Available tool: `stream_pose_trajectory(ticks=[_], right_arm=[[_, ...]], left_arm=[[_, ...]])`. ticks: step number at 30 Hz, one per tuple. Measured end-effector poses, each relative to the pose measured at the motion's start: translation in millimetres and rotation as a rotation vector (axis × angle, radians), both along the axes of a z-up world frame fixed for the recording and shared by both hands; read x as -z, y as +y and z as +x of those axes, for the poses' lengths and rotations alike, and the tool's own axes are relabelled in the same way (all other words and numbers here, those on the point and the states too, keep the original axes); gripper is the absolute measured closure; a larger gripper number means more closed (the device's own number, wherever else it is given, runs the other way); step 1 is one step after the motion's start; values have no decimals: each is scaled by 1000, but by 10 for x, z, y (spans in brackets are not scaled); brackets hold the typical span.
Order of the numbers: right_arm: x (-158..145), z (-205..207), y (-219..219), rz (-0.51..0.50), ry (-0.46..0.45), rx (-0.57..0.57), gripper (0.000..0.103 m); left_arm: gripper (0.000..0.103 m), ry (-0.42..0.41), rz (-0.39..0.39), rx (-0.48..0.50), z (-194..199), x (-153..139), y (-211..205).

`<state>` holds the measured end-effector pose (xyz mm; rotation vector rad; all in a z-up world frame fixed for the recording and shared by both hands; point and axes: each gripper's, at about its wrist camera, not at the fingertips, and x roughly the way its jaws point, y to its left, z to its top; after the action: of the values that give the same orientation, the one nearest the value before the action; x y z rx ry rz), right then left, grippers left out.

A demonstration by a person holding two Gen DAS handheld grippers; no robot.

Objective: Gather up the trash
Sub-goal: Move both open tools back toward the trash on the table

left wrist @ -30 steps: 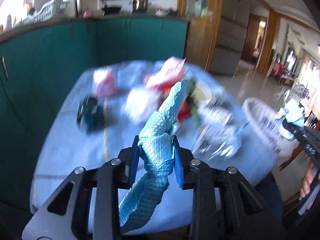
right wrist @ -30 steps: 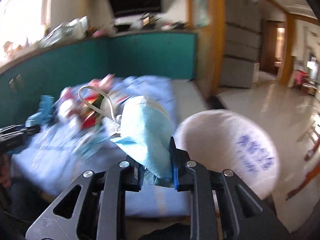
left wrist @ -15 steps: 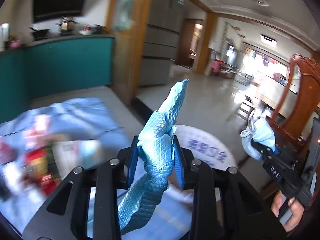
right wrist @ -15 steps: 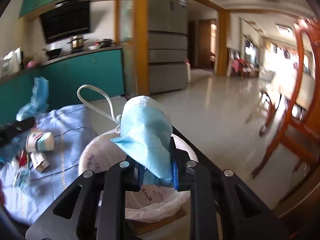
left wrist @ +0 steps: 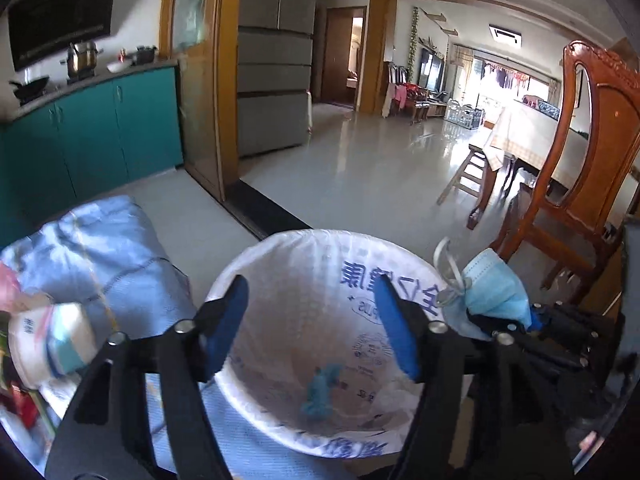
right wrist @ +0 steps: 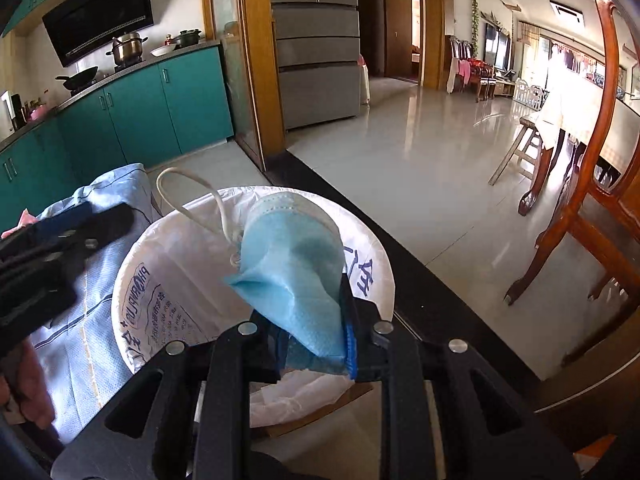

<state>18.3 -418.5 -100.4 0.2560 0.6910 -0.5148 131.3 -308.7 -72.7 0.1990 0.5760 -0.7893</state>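
Note:
My left gripper (left wrist: 312,320) is open and empty above the white-lined trash bin (left wrist: 280,256). A blue cloth (left wrist: 320,392) lies at the bottom of the bin. My right gripper (right wrist: 312,344) is shut on a blue face mask (right wrist: 296,268) and holds it over the bin's rim (right wrist: 132,272). The mask (left wrist: 492,292) and right gripper (left wrist: 504,324) also show at the right in the left wrist view. The left gripper (right wrist: 72,224) shows at the left in the right wrist view.
A table with a light blue cloth (left wrist: 112,240) stands left of the bin, with more packaging trash (left wrist: 44,336) on it. A wooden chair (left wrist: 576,184) stands to the right. Teal cabinets (right wrist: 132,116) and a fridge (right wrist: 320,48) are behind.
Both grippers swung from the table to the bin. My left gripper opened and the blue cloth dropped into the bin. The right gripper still holds the mask.

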Motion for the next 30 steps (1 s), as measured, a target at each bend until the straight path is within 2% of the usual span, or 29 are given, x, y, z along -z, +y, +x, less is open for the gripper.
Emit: stream_pose_trajectory(ticks=[3, 4, 5, 8, 13, 16, 20, 25, 30], right_arm=[[-12, 34, 34, -11, -3, 0, 74], [-17, 27, 33, -13, -5, -1, 65], [-32, 35, 64, -19, -10, 1, 51], [-84, 26, 119, -45, -28, -8, 38], [-122, 178, 210, -75, -20, -20, 33], [-108, 256, 278, -62, -9, -29, 33], [-171, 304, 423, -49, -24, -52, 30], [-293, 357, 750, -72, -53, -137, 21], [-366, 403, 1110, -91, -78, -246, 15]], left_arm=[[29, -48, 15, -63, -34, -134, 253], [28, -63, 16, -99, -31, -182, 378], [26, -71, 15, -120, -41, -226, 454], [23, -108, 10, -227, -40, -360, 828], [22, -132, -4, -416, -22, -504, 1566], [19, -189, 12, -536, -99, -596, 2002], [16, -217, 28, -636, -181, -660, 2404], [14, -197, 35, -745, -135, -625, 2889], [14, -116, 37, -829, -27, -486, 3309]])
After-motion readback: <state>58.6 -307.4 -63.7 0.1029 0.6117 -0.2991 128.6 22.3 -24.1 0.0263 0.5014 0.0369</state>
